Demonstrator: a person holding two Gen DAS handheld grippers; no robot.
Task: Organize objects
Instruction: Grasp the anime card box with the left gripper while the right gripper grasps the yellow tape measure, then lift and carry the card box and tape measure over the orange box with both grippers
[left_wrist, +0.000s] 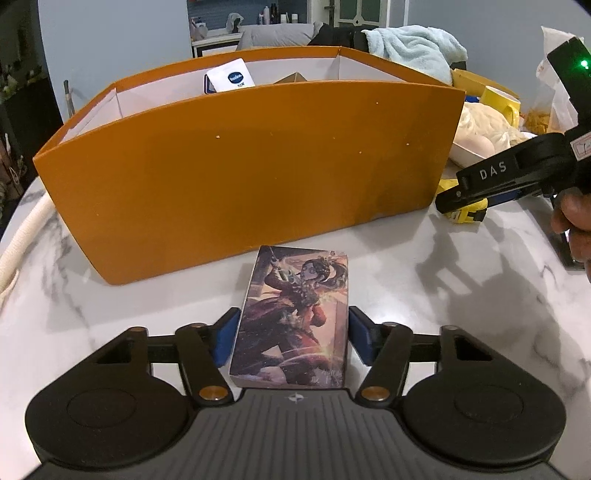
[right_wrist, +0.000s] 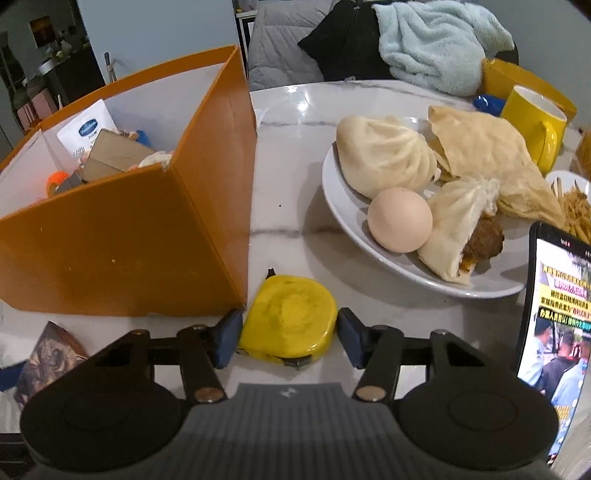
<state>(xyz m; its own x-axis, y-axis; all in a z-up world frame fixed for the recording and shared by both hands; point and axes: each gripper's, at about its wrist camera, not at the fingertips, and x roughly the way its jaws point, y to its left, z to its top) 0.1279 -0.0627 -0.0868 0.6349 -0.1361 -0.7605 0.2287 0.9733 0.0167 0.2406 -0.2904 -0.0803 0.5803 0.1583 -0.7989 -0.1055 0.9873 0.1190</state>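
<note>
Orange box (left_wrist: 251, 166) stands behind both grippers: left gripper (left_wrist: 293, 338) pinches the illustrated card box (left_wrist: 295, 317); right gripper (right_wrist: 290, 334) pinches the yellow tape measure (right_wrist: 290, 317).

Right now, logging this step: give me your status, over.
Left gripper jaws against illustrated card box. Right gripper jaws against yellow tape measure. Both on table, orange bin ahead. Food plate near tape.
</note>
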